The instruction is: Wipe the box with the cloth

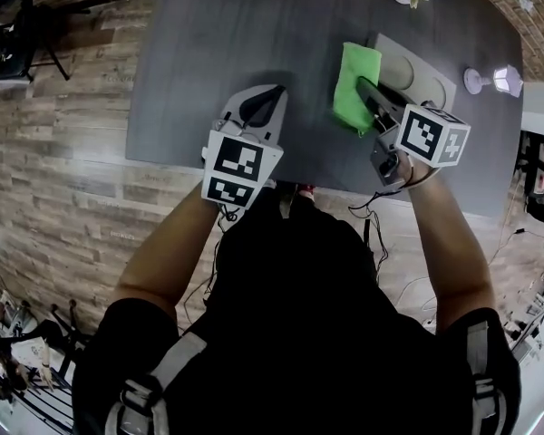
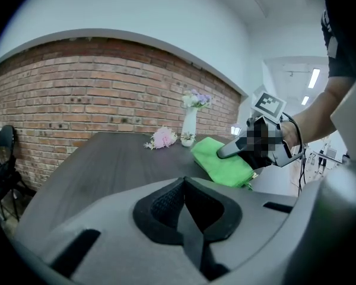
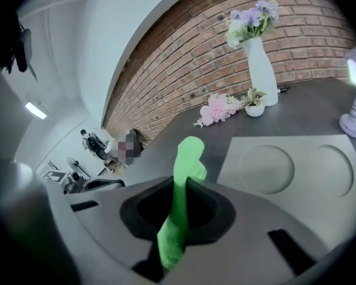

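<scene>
Clenched jaws of the right gripper (image 3: pixel 181 189) are seen pinching the cloth (image 3: pixel 188 153). It is bright green and squeezed into a narrow band between them. It stands up past the tips, and its free end is curled over. In the head view the cloth (image 1: pixel 352 71) is shown as a folded oblong held out ahead of the right gripper (image 1: pixel 364 89), along the left edge of the box (image 1: pixel 422 78). Whether it presses on the box cannot be told.

The box (image 3: pixel 296 171) is found just to the right of the right gripper's jaws. It is a flat, pale grey slab with two shallow round hollows set side by side in its top. It is borne by a dark grey table (image 1: pixel 208 34).

The left gripper (image 2: pixel 184 186) is held well to the left of the right one, over bare table near the front edge. Its jaws are closed together with nothing between them. From its view the cloth (image 2: pixel 216 159) is seen ahead and to the right.

Farther ahead of the right gripper, a white vase (image 3: pixel 263 70) of flowers, a small pot (image 3: pixel 254 109) and pink blossoms (image 3: pixel 218 109) are ranged before a brick wall (image 3: pixel 184 70). A small lamp (image 3: pixel 355 94) is set at the far right.
</scene>
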